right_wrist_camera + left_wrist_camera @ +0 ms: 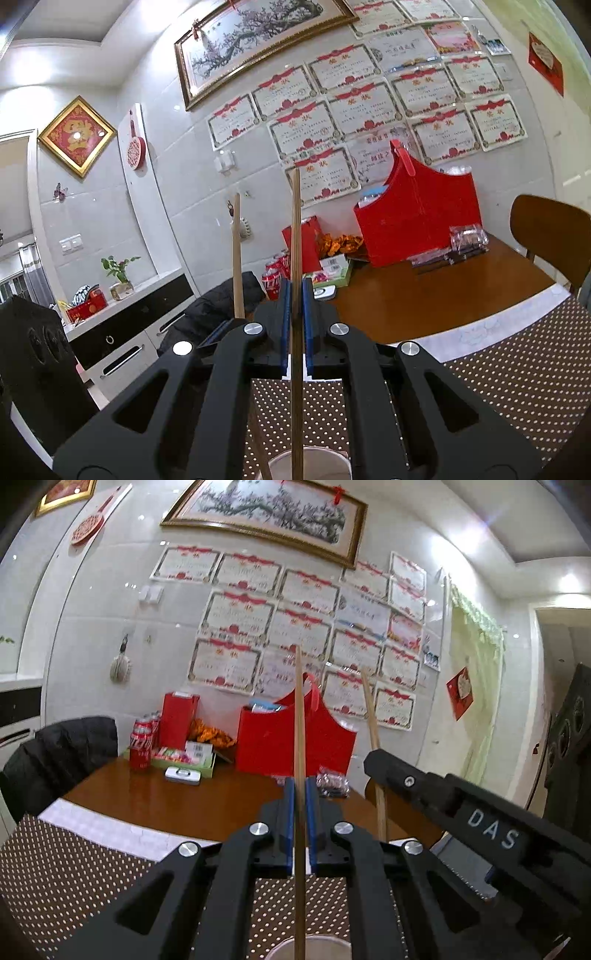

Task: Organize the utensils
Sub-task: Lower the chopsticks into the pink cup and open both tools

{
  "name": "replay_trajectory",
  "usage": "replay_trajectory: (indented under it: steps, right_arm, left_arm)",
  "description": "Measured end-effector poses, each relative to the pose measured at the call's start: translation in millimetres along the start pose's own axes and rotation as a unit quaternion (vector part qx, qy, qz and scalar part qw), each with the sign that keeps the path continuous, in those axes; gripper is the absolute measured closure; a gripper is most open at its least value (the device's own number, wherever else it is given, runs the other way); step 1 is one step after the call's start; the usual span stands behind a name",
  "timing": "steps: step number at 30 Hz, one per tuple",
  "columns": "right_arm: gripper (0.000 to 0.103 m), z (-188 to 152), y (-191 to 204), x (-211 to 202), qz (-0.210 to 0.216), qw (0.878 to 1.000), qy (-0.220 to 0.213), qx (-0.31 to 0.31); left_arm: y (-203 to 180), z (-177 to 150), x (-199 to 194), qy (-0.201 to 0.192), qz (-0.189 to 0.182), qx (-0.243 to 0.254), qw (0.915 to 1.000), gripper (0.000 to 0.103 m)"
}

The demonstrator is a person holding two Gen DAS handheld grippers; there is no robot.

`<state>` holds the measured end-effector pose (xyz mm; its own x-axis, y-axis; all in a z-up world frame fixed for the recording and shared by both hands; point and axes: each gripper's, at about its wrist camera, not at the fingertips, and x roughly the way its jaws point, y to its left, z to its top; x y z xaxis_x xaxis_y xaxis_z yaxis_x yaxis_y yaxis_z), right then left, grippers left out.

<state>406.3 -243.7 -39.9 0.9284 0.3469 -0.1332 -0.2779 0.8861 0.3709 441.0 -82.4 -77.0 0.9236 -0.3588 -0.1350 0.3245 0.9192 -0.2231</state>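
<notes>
Two chopsticks up in the air, one per tool. Left tool (300, 790) clamped tight on the left chopstick (299, 716), blue pads pinching the wooden shaft low down, tip standing tall above the jaws. Right tool (295, 295) likewise closed hard on the right chopstick (295, 229), same upright pose, the two sticks side by side and apart. Directly beneath both, a pale cup (310, 463) peeking in at the bottom edge, resting on the dotted placemat (517, 369) — likely the holder, lower ends of the sticks seemingly at or in its mouth, hard to say which. Light, stiff, slender wood by the look of it: easy to lift, quick to pivot or slide in a two-pad grip, so a hold near mid-shaft rather than the end looks safer. Beyond the cup on the brown tabletop (166, 797): red gift bag (280, 738), soda cans (142, 746), flat boxes, a clear plastic packet (467, 236), all well apart from the cup. Closest hazard probably the two tools crowding each other above that narrow mouth.
</notes>
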Motion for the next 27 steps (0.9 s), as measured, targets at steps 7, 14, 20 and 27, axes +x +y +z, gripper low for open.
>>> replay_trajectory:
  steps: [7,14,20,27]
  right_arm:
    - [0.085,-13.7,-14.5,4.0,-0.006,0.999,0.032,0.019]
    - [0.011,-1.7,-18.8,-39.5,-0.010,0.999,0.005,0.043]
    - [0.006,8.4,-11.7,-85.4,-0.034,0.998,0.025,0.036]
    - [0.006,-0.9,-2.5,-140.9,-0.053,0.996,0.061,0.035]
  left_arm:
    - [10.8,-14.9,3.0,0.024,0.004,0.000,0.9997,0.094]
    - [12.1,-1.0,-31.2,0.012,0.019,0.007,0.9997,0.037]
    - [5.9,15.8,-80.7,0.022,0.053,0.030,0.9979,0.020]
    - [2.5,13.4,-139.2,0.062,0.100,0.054,0.9915,0.018]
